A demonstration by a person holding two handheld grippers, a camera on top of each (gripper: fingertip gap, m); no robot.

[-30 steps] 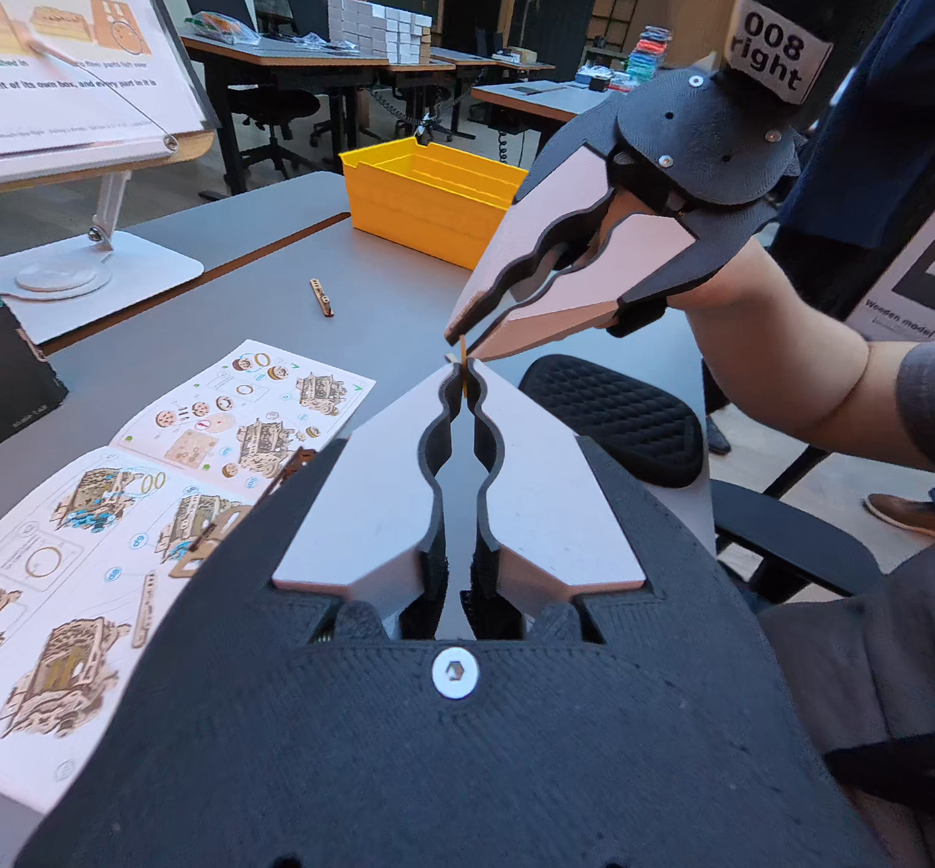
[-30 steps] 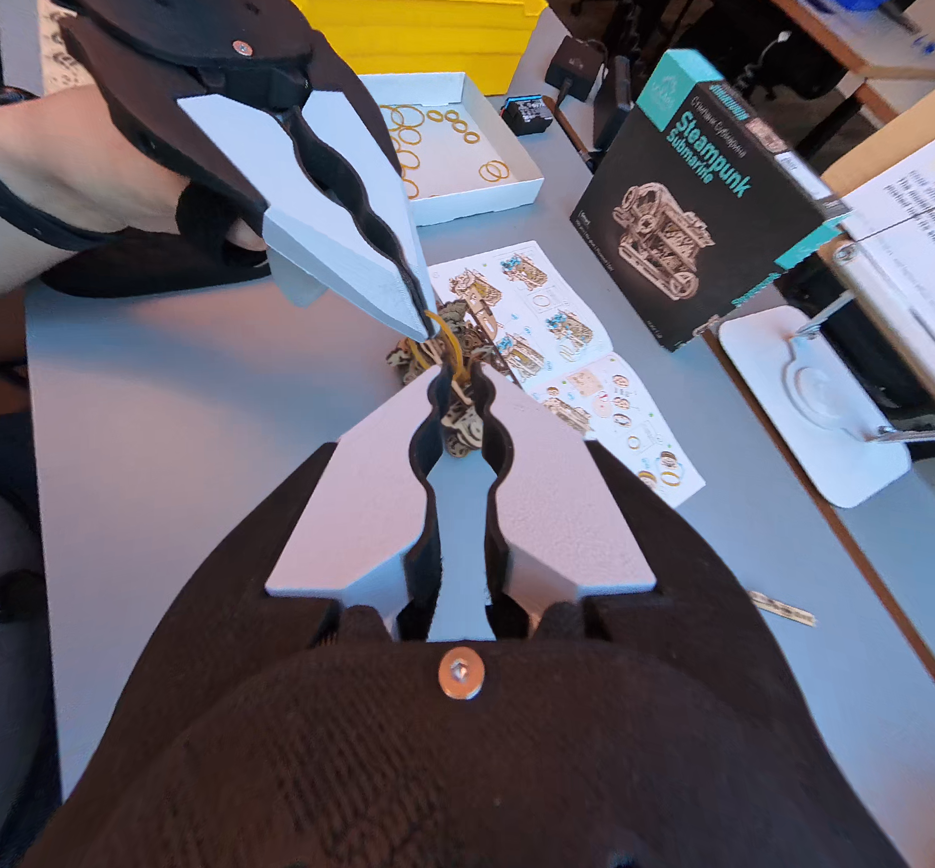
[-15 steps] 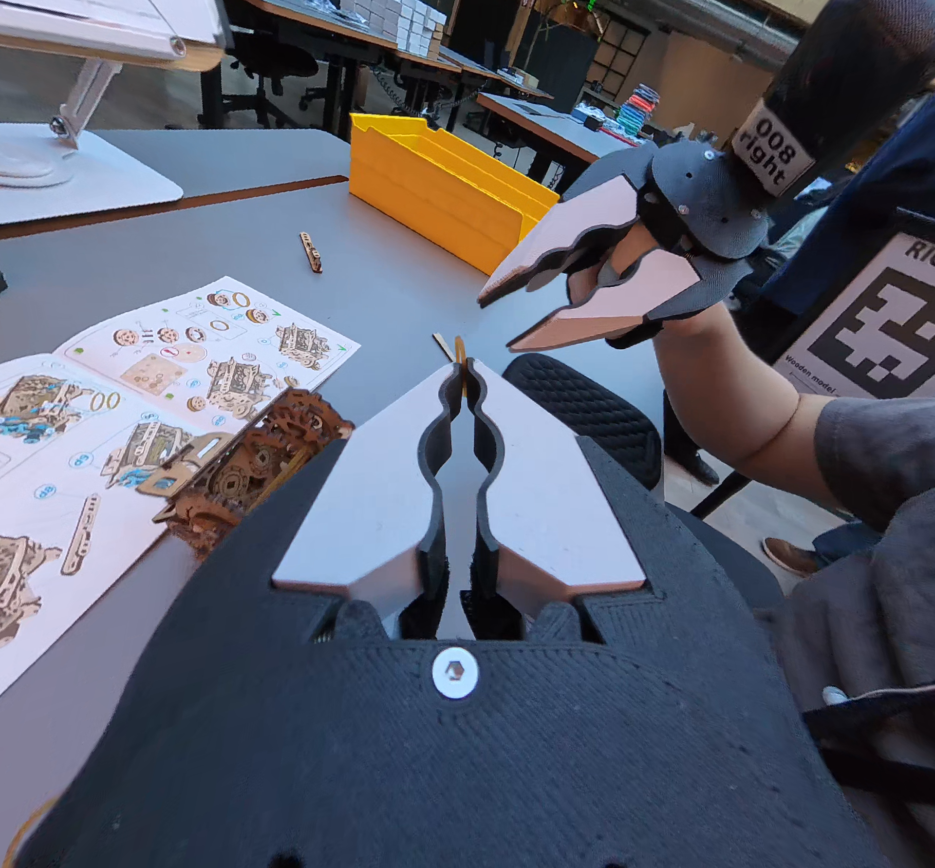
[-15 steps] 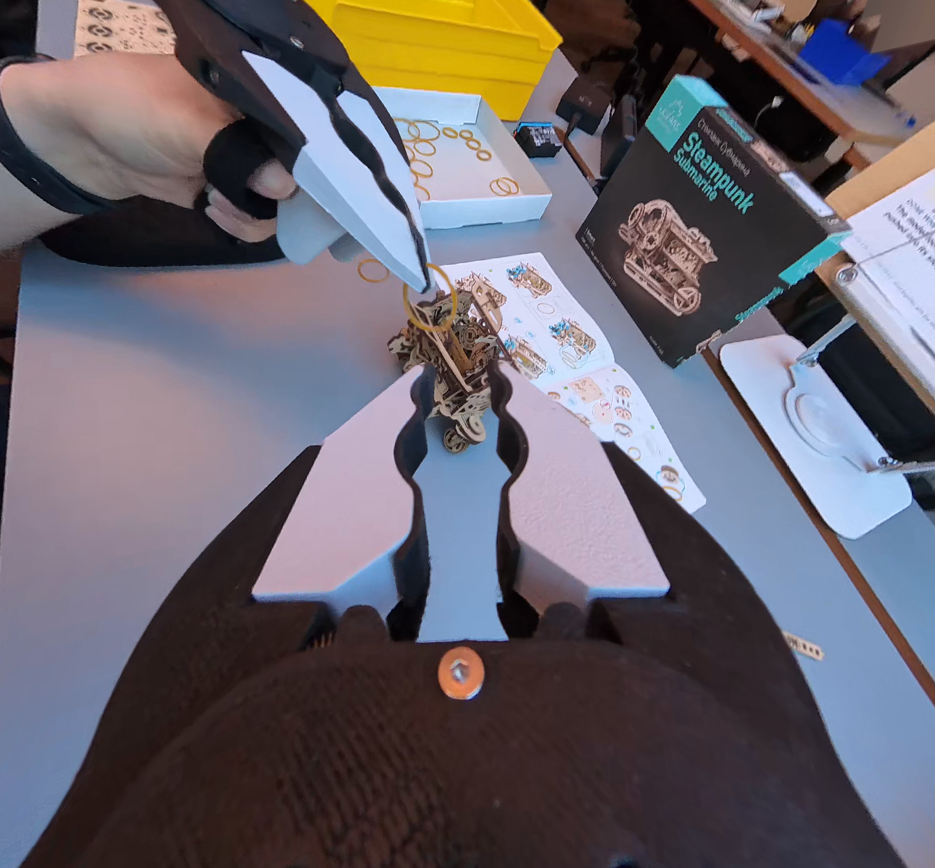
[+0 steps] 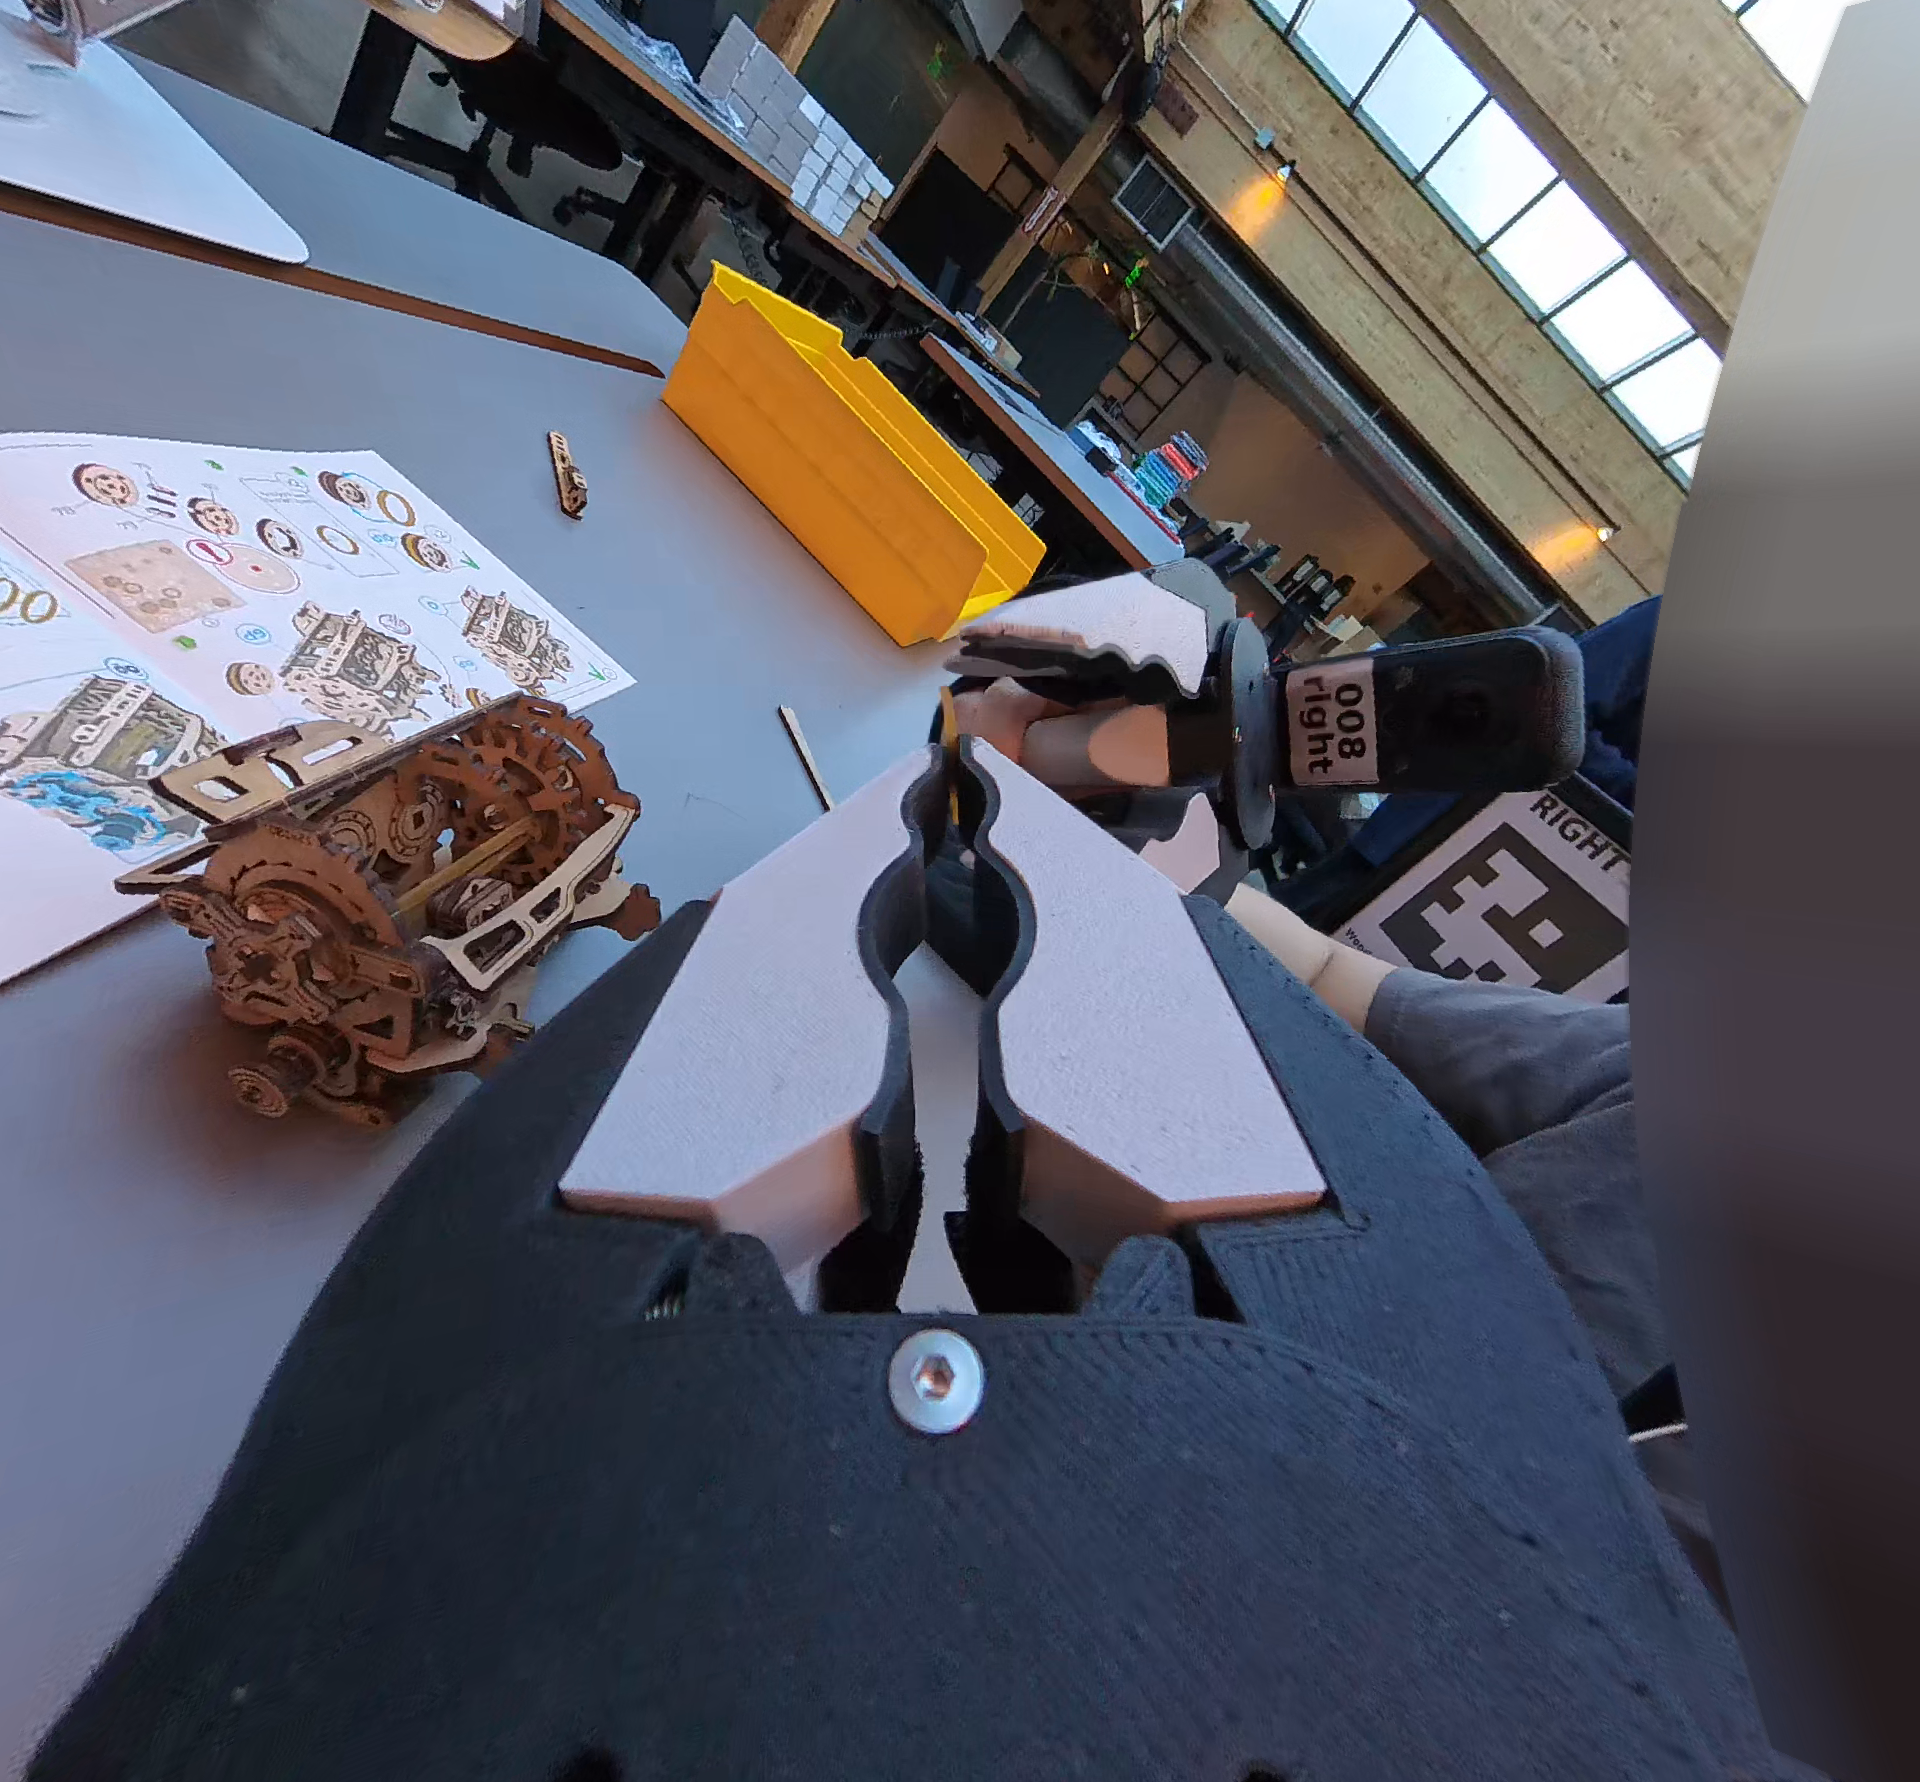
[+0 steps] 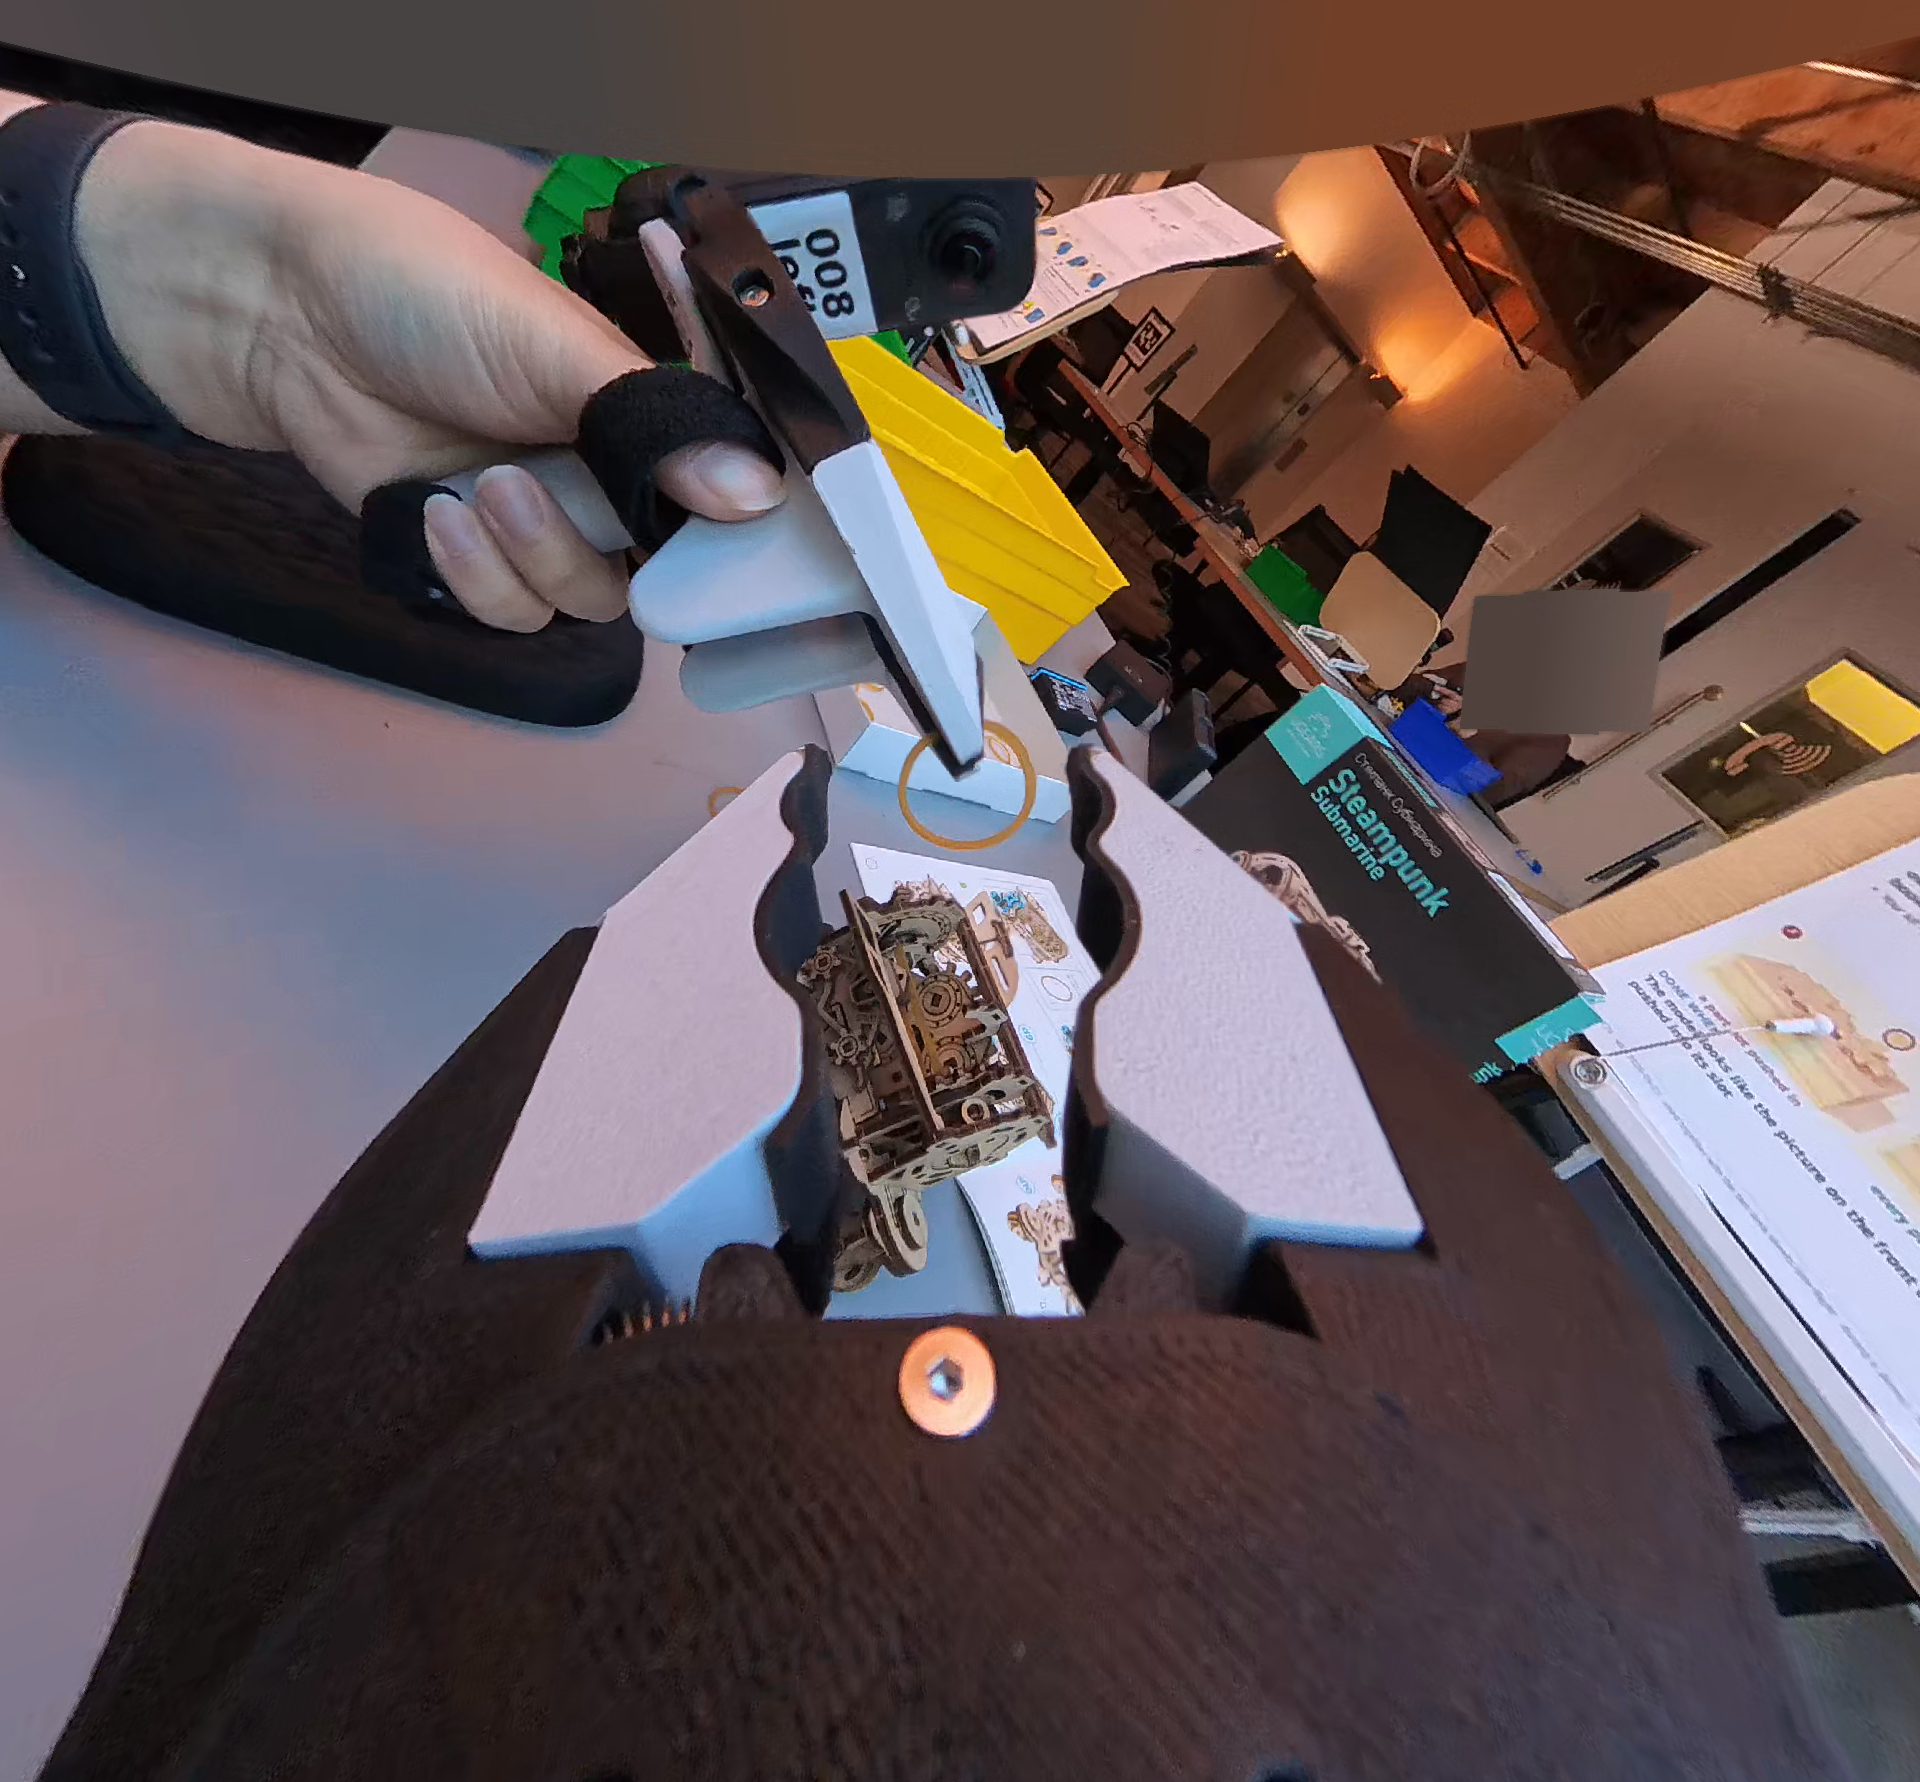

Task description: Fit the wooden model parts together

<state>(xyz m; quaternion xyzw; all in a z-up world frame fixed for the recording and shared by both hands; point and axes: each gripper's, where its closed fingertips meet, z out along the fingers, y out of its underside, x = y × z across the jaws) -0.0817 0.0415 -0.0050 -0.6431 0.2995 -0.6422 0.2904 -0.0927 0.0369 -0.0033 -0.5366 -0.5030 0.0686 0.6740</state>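
Observation:
The wooden gear model (image 5: 384,911) stands on the grey table (image 5: 623,589), beside the booklet. In the right wrist view the model (image 6: 914,1036) shows below, between my right gripper's fingers. My left gripper (image 5: 958,761) is shut on a yellow rubber band (image 5: 948,776), seen edge-on at its tips. In the right wrist view the left gripper (image 6: 961,756) holds the band (image 6: 966,844) as a hanging ring above the model. My right gripper (image 6: 945,766) is open wide and empty, raised above the model. It also shows in the left wrist view (image 5: 997,652), right behind the left gripper's tips.
A yellow bin (image 5: 862,496) stands at the table's far side. An open instruction booklet (image 5: 260,569) lies left of the model. A small wooden piece (image 5: 566,489) and a thin stick (image 5: 808,766) lie loose. A black model box (image 6: 1382,911), a black wrist pad (image 6: 312,589) and a document stand (image 6: 1766,1109) border the table. My left and right fingertips are right by each other.
My right gripper has opened wide and drawn back up from the model. My left gripper has lifted, still holding the rubber band. The model now stands alone on the table.

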